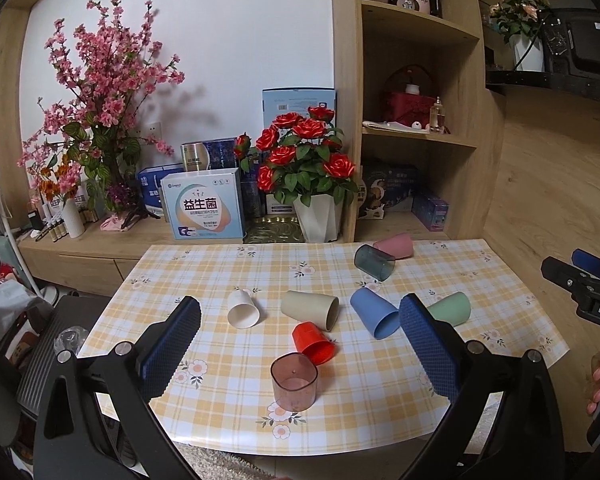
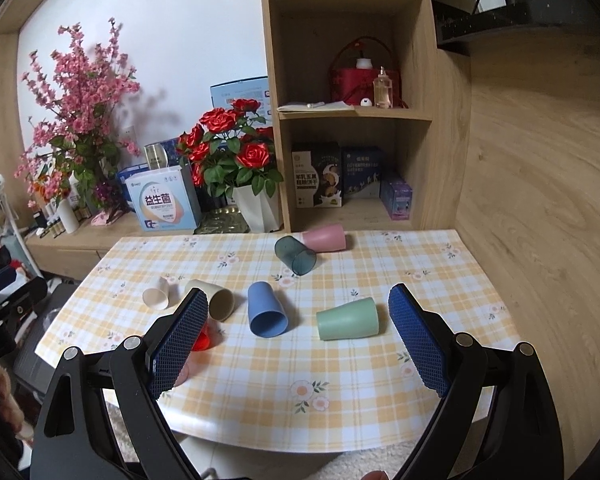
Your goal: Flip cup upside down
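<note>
Counter (image 1: 220, 420) with checked cloth carrying eight cups. Translucent pink cup (image 1: 294, 381) stands upright at 6 o'clock, just beside the red cup (image 1: 314, 343), which lies on its side. White cup (image 1: 242, 309), beige cup (image 1: 311, 309), blue cup (image 1: 374, 313) and green cup (image 2: 348, 318) lie tipped across the centre; grey cup (image 1: 374, 262) touches the pale pink cup (image 1: 395, 245) at 1 o'clock. Left hand-held gripper (image 1: 300, 320) and right hand-held gripper (image 2: 296, 320): jaws spread wide, holding nothing, above the near edge.
</note>
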### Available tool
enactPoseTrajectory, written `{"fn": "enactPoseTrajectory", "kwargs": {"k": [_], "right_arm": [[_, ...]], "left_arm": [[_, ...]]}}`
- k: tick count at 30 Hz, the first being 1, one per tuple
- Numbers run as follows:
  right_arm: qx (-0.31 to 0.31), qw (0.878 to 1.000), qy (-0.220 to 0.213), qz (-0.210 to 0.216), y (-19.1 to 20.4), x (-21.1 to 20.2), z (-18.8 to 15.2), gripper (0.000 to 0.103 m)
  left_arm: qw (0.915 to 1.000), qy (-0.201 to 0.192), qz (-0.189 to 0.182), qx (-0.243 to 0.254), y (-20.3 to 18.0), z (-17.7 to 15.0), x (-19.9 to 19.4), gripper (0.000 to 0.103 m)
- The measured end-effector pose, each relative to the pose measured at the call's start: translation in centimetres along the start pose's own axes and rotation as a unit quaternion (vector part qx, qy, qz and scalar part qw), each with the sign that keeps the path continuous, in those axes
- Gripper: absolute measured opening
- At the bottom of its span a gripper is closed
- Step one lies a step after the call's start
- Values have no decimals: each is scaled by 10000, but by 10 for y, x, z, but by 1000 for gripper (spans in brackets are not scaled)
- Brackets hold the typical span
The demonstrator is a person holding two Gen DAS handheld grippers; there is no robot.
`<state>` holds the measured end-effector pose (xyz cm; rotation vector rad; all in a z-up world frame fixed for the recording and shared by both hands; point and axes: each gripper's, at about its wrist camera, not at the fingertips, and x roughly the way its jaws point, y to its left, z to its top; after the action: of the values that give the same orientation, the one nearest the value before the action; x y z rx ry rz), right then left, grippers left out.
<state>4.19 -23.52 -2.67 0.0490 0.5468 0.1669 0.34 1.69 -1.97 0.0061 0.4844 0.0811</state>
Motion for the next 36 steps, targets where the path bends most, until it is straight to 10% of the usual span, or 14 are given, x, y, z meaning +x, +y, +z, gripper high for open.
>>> {"fn": "enactPoseTrajectory", "kwargs": {"k": [36], "right_arm": [[-235,9996,-53,-176,3,-4,3,89]], "left_arm": [[10000,-74,-23,-15,0,3,-5,97]]}}
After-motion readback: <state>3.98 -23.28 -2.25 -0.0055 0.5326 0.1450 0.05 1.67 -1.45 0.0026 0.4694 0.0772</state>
